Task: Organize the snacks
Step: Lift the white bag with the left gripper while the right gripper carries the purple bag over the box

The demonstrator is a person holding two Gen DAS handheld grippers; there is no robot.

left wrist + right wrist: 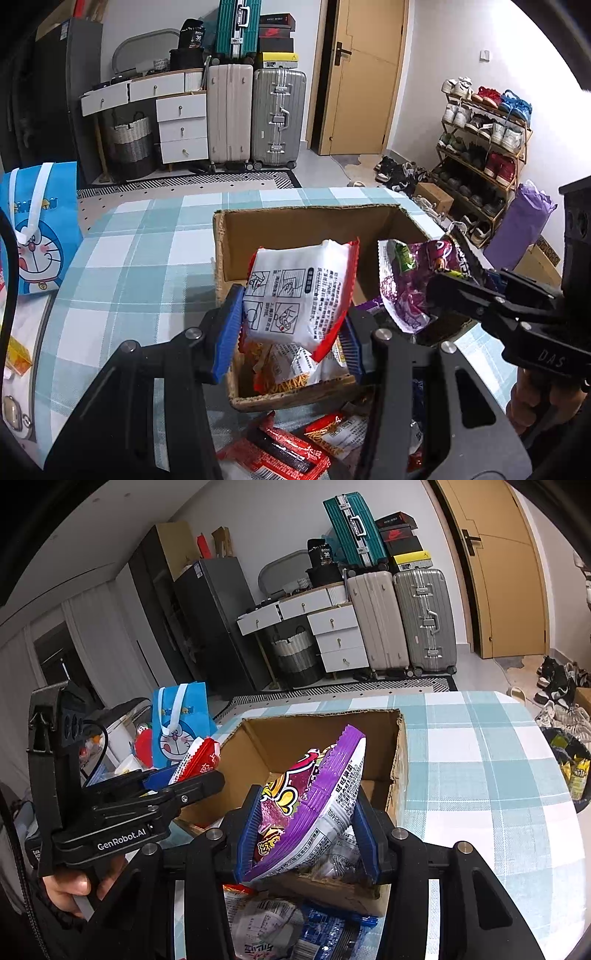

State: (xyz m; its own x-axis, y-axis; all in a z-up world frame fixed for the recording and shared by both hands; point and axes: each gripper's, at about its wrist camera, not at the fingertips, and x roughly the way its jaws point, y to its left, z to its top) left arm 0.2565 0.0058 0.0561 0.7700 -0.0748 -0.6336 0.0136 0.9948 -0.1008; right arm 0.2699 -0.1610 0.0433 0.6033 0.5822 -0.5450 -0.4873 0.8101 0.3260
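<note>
From the left wrist view, our left gripper (291,328) is clamped on a white-and-red snack packet (299,291), its blue pads pressing both sides. Just beyond and below the fingertips sits the open cardboard box (306,221) with more packets (295,369) inside — loose red packets (273,450) lie beneath the gripper on the checked tablecloth (140,258). To its right, the right gripper (461,280) grips a purple packet (410,288) over the box.

From the right wrist view, our right gripper (306,830) is closed on the purple packet (317,797), held tilted over the box (325,734). To its left, the left gripper (192,775) holds the red-edged packet (199,760) — a hand (74,886) wraps its handle.
</note>
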